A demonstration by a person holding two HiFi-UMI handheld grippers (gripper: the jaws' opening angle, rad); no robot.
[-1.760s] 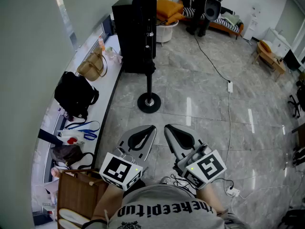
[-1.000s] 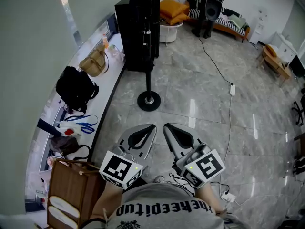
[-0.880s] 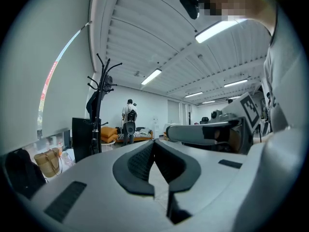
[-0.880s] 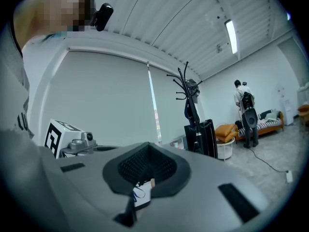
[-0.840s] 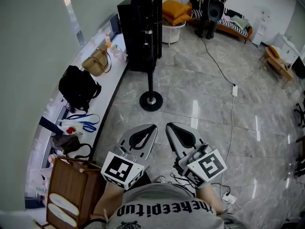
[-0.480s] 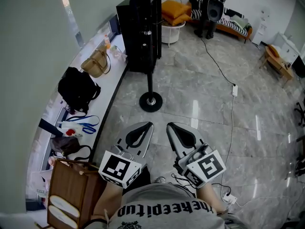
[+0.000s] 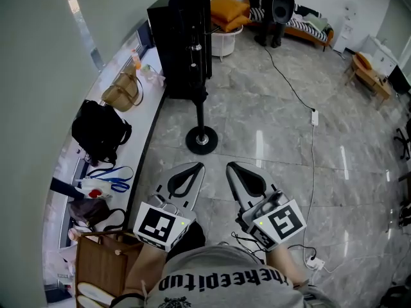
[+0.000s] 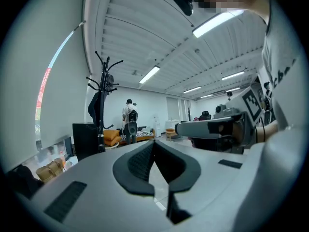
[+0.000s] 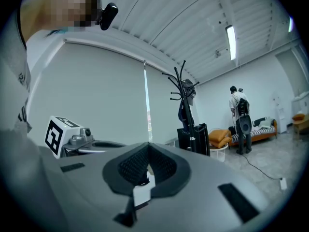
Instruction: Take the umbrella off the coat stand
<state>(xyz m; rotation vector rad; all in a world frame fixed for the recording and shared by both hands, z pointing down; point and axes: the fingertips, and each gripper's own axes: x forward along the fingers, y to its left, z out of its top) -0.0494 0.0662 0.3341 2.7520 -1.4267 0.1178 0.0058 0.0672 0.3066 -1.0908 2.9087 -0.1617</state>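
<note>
Approach step, judging by the layout: nothing grasped yet.

Holding left gripper and right gripper side by side, close to the body, both pointing level. Left jaws pressing together tip to tip, pinching nothing. Right jaws likewise closed at the tips, gripping nothing.

Facing bare floor just ahead of both jaw tips.

Looking past the tips at the coat stand, well apart from both grippers. Standing ahead and slightly left of the gap between the two grippers in the head view; sitting up and left of the left jaws in the left gripper view, up and right of the right jaws in the right gripper view.

Hanging high on that stand, far above jaw level: a dark folded shape, probably the umbrella. Drooping down along the pole from an upper hook; exact hook and handle too small to tell.

Backing the stand, further beyond the jaws: a black cabinet. Much further still, a person standing near a couch.

Next move, as a guess: stepping closer, raising one gripper toward the hooks, opening its jaws first, since both are shut. Then closing on the umbrella's shaft or handle and lifting up and off the hook. Possibly steadying the pole with the other gripper against tipping.
</note>
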